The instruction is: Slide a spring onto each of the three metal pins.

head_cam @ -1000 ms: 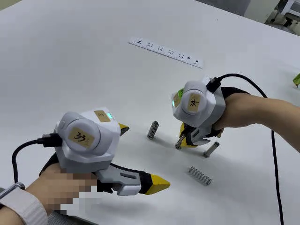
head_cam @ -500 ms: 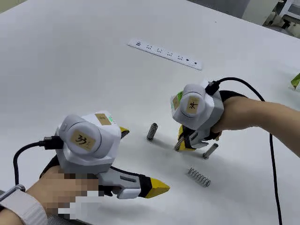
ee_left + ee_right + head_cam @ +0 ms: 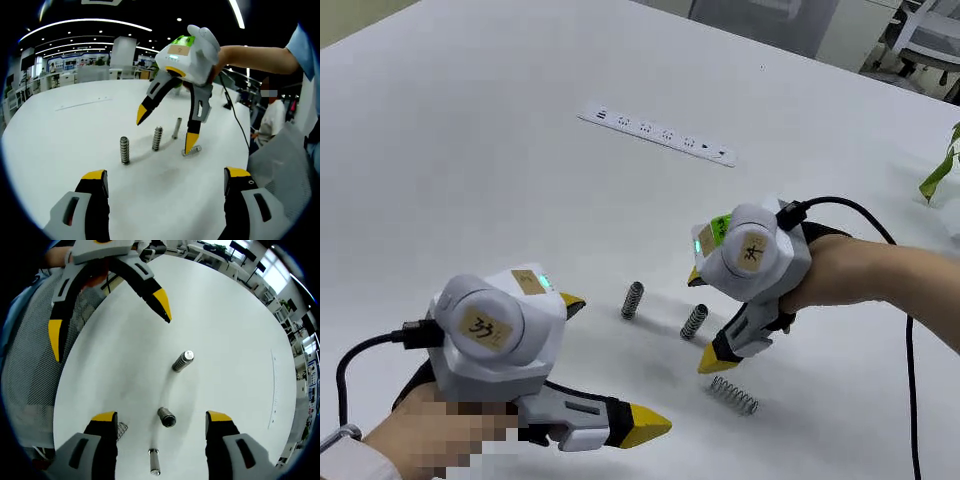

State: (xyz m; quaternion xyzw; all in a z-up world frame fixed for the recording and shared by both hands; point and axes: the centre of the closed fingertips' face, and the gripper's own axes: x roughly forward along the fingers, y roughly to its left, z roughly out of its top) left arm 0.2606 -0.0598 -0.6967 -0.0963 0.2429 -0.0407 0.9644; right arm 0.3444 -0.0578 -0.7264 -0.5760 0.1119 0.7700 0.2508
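Note:
Two metal pins stand upright on the white table, each wearing a spring: one pin (image 3: 633, 300) (image 3: 124, 150) (image 3: 183, 361) and a second (image 3: 694, 320) (image 3: 157, 138) (image 3: 166, 417). A bare pin (image 3: 176, 128) (image 3: 154, 461) stands behind them. A loose spring (image 3: 732, 395) (image 3: 192, 149) (image 3: 121, 428) lies flat nearby. My right gripper (image 3: 704, 318) (image 3: 161, 417) (image 3: 166, 130) hovers open just above the second sprung pin, holding nothing. My left gripper (image 3: 610, 362) (image 3: 165, 182) (image 3: 108, 322) is open and empty, a short way in front of the pins.
A white power strip (image 3: 655, 131) lies farther back on the table (image 3: 470, 150). A black cable (image 3: 908, 330) trails from the right gripper. Green plant leaves (image 3: 940, 170) show at the right edge, and office chairs stand beyond the table.
My right gripper was shut low at the second pin; it has since opened and lifted, leaving a spring standing on that pin. The head camera has shifted.

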